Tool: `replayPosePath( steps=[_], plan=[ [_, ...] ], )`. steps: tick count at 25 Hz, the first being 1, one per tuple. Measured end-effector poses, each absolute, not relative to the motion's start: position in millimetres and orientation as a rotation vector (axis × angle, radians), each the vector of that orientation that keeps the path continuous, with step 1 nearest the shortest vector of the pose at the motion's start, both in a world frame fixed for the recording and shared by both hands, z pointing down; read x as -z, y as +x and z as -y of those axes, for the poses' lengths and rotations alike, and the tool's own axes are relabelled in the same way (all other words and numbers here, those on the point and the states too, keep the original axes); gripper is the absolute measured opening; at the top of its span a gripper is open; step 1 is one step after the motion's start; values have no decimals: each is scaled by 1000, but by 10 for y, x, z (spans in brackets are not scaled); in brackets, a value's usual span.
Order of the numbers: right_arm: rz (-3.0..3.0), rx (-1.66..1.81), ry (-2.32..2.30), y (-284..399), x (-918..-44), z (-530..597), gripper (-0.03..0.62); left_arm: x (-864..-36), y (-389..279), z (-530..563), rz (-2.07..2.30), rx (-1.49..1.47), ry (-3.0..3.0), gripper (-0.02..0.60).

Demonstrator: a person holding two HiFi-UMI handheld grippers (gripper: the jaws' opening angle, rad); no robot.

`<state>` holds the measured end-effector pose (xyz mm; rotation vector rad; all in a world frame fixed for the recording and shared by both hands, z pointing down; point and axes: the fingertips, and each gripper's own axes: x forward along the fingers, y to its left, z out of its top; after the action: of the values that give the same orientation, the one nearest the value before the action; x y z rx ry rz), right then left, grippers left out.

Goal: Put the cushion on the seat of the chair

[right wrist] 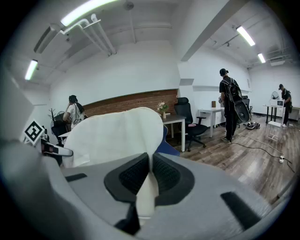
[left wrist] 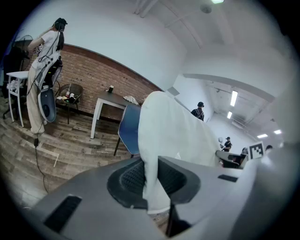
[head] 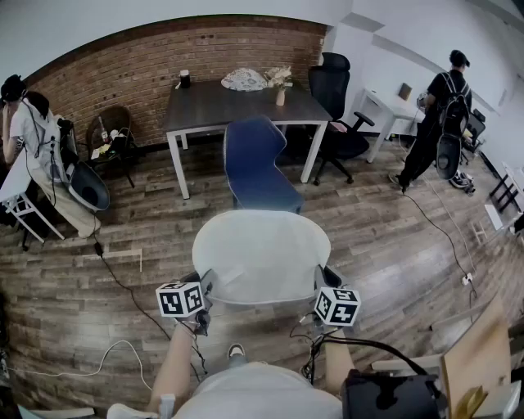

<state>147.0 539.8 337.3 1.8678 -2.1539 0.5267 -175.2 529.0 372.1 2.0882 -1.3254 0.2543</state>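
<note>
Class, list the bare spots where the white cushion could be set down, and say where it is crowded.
The seat of the blue chair is bare, bordered by its backrest and the table. The table's near half is bare too; a cup and vase crowd its far edge. The floor right of the chair is open.

The place is shown to be an office-like workroom. A brick wall (head: 164, 57) is seen across the upper left of the head view. A dark table (head: 229, 106) is set before it at upper centre. A black swivel chair (head: 336, 90) and a white desk (head: 385, 106) are placed at upper right. The wood-plank floor (head: 393, 237) is crossed by cables (head: 123, 278). Tube lights (right wrist: 89, 11) are mounted at the top of the right gripper view.
</note>
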Motion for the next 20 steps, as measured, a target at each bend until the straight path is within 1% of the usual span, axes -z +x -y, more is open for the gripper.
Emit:
replayPosePath(
  steps=[20],
  plan=[
    [2108,-638,1923,1092,-3524,-5222,41,-4006,-2050,-4875,1186,-276,2118,51]
  ],
)
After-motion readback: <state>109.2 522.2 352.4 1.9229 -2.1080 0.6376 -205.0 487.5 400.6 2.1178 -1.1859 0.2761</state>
